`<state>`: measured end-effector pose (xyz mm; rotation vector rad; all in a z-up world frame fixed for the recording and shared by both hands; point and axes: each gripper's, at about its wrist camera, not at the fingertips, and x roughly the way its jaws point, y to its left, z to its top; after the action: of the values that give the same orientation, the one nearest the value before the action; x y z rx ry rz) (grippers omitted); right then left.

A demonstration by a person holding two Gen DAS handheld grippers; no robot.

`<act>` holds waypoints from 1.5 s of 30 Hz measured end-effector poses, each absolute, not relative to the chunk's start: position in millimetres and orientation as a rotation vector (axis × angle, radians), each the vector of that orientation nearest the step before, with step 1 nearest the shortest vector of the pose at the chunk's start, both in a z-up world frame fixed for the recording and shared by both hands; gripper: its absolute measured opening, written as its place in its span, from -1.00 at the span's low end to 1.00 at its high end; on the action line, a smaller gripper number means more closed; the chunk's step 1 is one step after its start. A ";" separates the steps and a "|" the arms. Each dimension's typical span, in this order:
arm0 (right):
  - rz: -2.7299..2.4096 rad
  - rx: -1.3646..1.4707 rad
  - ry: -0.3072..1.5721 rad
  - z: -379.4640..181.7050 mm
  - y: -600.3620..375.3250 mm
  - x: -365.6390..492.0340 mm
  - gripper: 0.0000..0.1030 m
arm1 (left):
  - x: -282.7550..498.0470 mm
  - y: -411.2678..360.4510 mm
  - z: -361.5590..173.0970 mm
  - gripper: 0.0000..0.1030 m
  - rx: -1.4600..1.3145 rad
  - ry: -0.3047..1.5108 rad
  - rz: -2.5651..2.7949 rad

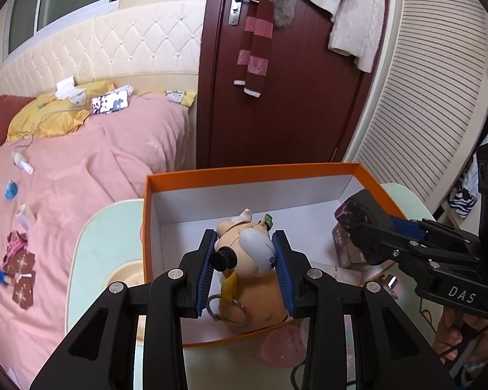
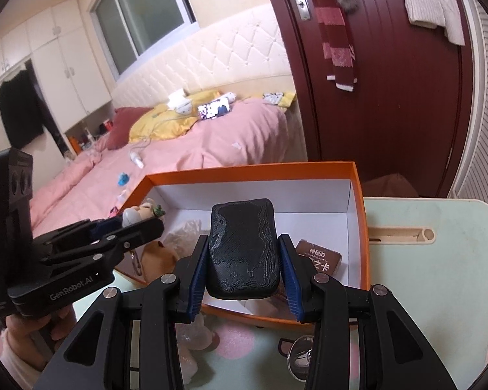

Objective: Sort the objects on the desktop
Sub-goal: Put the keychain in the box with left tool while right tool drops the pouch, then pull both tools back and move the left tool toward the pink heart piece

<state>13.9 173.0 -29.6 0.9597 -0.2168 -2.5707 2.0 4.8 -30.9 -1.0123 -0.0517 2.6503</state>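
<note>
An orange box (image 1: pixel 253 171) with a white inside stands on the pale green table (image 1: pixel 104 237). My left gripper (image 1: pixel 245 269) is shut on a tan plush toy keychain (image 1: pixel 247 253) and holds it over the box's near left part. My right gripper (image 2: pixel 244 266) is shut on a black embossed pouch (image 2: pixel 244 247), held above the box (image 2: pixel 253 169) near its front wall. In the left wrist view the right gripper (image 1: pixel 371 230) with the pouch (image 1: pixel 361 214) comes in from the right. In the right wrist view the left gripper (image 2: pixel 130 227) and the toy (image 2: pixel 140 214) show at the left.
A brown card pack (image 2: pixel 318 258) lies inside the box at the right. A pink pad (image 2: pixel 234 341) and a metal ring (image 2: pixel 301 354) lie on the table in front of the box. The pink bed (image 1: pixel 65 178) with small items is left; a dark red door (image 1: pixel 292 81) stands behind.
</note>
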 end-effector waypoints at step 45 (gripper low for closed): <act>-2.533 1.239 0.096 -80.1 161.1 121.0 0.60 | 93.8 -10.4 -60.8 0.47 -1.139 -0.014 2.690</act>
<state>121.0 161.1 -80.1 1.2390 0.0961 -2.5333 93.8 -10.4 -60.8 -1.1394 -0.0135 2.6904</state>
